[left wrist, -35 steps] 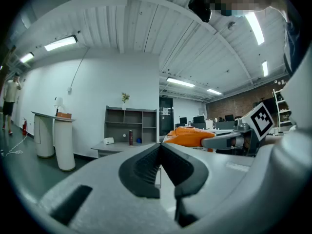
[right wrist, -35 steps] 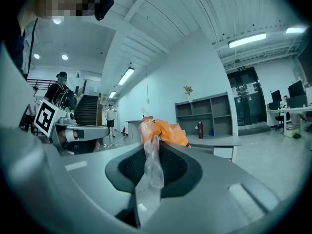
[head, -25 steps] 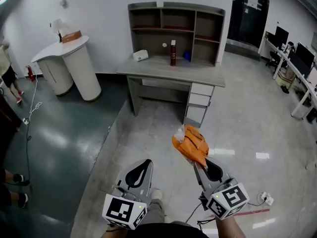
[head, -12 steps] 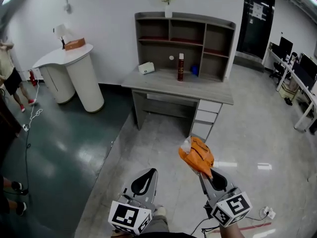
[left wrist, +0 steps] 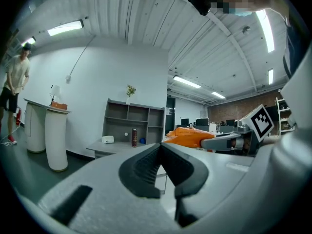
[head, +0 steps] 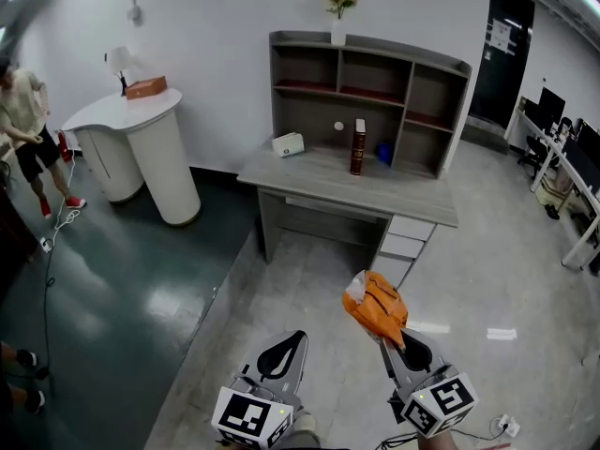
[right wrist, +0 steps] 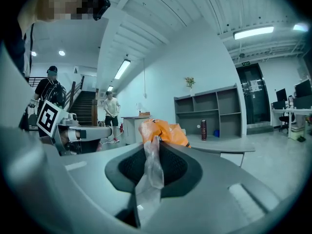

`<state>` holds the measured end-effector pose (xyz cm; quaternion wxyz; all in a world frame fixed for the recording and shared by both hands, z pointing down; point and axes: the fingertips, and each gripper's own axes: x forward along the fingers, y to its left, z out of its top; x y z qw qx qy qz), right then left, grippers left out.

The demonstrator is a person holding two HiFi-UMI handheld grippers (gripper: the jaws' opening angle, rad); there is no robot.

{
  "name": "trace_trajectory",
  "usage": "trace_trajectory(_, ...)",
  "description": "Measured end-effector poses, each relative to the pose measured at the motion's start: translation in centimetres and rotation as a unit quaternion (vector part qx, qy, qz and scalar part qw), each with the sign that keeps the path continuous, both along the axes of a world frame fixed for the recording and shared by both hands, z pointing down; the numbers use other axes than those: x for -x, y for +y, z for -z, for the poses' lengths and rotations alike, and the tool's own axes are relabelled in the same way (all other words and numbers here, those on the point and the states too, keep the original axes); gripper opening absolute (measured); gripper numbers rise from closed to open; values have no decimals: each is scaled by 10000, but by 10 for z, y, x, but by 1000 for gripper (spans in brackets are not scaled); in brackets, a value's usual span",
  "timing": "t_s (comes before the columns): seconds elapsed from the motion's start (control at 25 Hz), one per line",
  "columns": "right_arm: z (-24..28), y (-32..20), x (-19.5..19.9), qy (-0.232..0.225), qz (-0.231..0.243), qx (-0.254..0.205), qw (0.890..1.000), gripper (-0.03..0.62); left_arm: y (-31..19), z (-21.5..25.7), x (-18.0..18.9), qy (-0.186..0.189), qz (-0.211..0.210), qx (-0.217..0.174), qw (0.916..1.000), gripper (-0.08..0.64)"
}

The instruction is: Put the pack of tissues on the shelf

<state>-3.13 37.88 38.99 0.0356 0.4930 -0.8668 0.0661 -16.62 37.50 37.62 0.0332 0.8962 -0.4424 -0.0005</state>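
Orange pack of tissues (head: pixel 375 305), seen at 5 o'clock in the head view, is pinched by its clear wrapper tail in the right gripper (head: pixel 386 336). The shelf (head: pixel 370 101) stands well apart at 12 o'clock. The left gripper (head: pixel 294 339) is pressed together, empty. The pack is judged light, soft and slick-filmed, so a hold across its body is advised.

All 3 views toward shelf (head: pixel 370 101)

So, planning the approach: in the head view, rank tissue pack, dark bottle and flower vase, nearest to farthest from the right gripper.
1. Pack of tissues, held in the right gripper jaws.
2. Dark bottle, standing on the desk.
3. Flower vase, atop the shelf.
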Motion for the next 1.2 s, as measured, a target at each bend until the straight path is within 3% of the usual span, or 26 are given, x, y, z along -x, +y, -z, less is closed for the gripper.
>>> trace_trajectory(0.32,1,-49,16,-65,29,23,10000,60,-46,1,8,-77,-114,-46,9999,2)
trace_trajectory(0.64,5,-99,2,-118,137,-61,9998,60,-89,4,-17,-77,-109,-46,9999,1)
trace_trajectory(0.84,11,-138,-19,-141,390,-127,9991,60,-130,8,-47,-60,27,-113,9999,0)
trace_trajectory(1.2,16,-209,-76,-182,565,-143,9981,60,-199,4,-111,-160,88,122,9998,1)
